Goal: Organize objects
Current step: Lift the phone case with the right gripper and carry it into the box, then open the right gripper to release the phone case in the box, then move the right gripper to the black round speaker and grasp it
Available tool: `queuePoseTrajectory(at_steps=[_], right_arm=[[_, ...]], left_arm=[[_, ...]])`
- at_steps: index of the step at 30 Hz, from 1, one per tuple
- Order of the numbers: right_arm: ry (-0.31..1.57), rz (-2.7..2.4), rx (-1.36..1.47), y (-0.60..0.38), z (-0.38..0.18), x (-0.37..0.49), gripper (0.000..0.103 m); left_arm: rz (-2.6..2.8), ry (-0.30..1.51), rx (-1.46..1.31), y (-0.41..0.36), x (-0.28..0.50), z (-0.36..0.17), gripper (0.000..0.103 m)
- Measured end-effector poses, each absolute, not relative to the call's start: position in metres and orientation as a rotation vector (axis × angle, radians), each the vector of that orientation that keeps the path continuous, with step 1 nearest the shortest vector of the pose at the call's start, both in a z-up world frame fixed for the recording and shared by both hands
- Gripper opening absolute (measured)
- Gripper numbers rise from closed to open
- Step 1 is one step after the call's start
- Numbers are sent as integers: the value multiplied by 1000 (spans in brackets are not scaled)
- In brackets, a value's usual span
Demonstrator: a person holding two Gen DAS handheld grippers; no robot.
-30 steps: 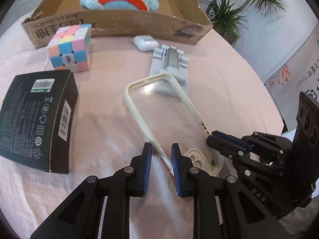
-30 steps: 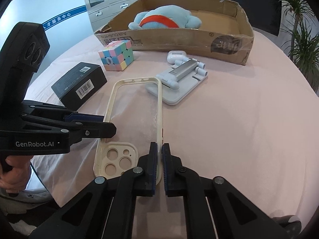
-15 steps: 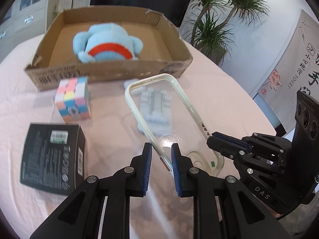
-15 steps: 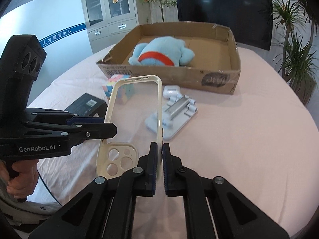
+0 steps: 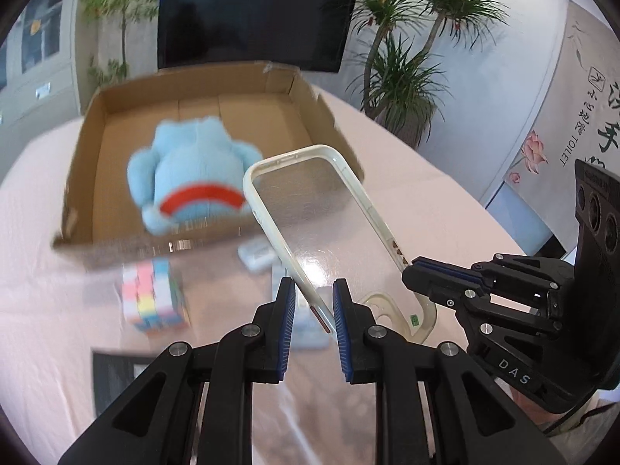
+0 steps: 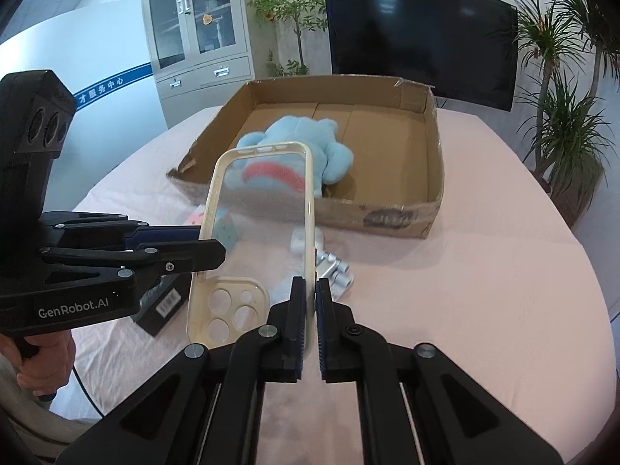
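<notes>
The phone case (image 6: 260, 232) is hanging above the bench (image 6: 484, 271), near the box (image 6: 434, 178) holding a plush toy (image 6: 310, 143). Right tongs (image 6: 307, 325) are pinching its right rim; left tongs (image 5: 313, 317) are straddling the left rim, apparently steadying it for boxing.

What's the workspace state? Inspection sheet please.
Surface: table under pink cloth.
Job's things: clear phone case held in the air in front of the cardboard box; blue plush lies inside it.
Clutter: pastel cube, black box, white earbud case, grey stand.
Grippers: right gripper shut on case edge; left gripper straddles opposite edge, gap visible.
Cables: black cable.
Surroundings: TV, cabinet, plants.
</notes>
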State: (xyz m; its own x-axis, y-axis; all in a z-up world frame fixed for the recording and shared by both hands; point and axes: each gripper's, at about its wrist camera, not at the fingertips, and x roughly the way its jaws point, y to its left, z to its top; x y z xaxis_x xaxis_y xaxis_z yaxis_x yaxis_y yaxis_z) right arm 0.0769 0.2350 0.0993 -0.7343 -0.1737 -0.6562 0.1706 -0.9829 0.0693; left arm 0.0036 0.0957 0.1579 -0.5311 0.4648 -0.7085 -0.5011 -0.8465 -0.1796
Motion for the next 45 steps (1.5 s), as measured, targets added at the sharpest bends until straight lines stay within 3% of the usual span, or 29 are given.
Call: queuePoseTrajectory(at_steps=[13, 18, 28, 33, 35, 39, 41, 43, 45], right_arm=[[92, -2893, 1018, 256, 156, -10, 3], [121, -2934, 1069, 269, 148, -64, 4], [107, -2873, 1318, 293, 88, -139, 4], [184, -2858, 1378, 290, 74, -137, 5], [170, -2830, 1370, 292, 81, -127, 13], [166, -2891, 1312, 297, 109, -97, 27], [135, -2914, 1260, 303, 123, -74, 46], [131, -2946, 1206, 307, 133, -46, 59], [111, -2962, 1169, 315, 142, -14, 61]], left_arm=[[2318, 173, -1086, 138, -108, 213, 17], [2306, 259, -1153, 168, -167, 195, 17], [2246, 241, -1435, 200, -244, 112, 12], [2322, 267, -1406, 193, -234, 119, 12], [2327, 277, -1389, 190, -224, 131, 14], [2309, 210, -1341, 185, -193, 159, 44], [2313, 195, -1291, 181, -171, 172, 57], [2276, 193, -1248, 178, -145, 181, 78], [2245, 198, -1199, 173, -112, 188, 79]])
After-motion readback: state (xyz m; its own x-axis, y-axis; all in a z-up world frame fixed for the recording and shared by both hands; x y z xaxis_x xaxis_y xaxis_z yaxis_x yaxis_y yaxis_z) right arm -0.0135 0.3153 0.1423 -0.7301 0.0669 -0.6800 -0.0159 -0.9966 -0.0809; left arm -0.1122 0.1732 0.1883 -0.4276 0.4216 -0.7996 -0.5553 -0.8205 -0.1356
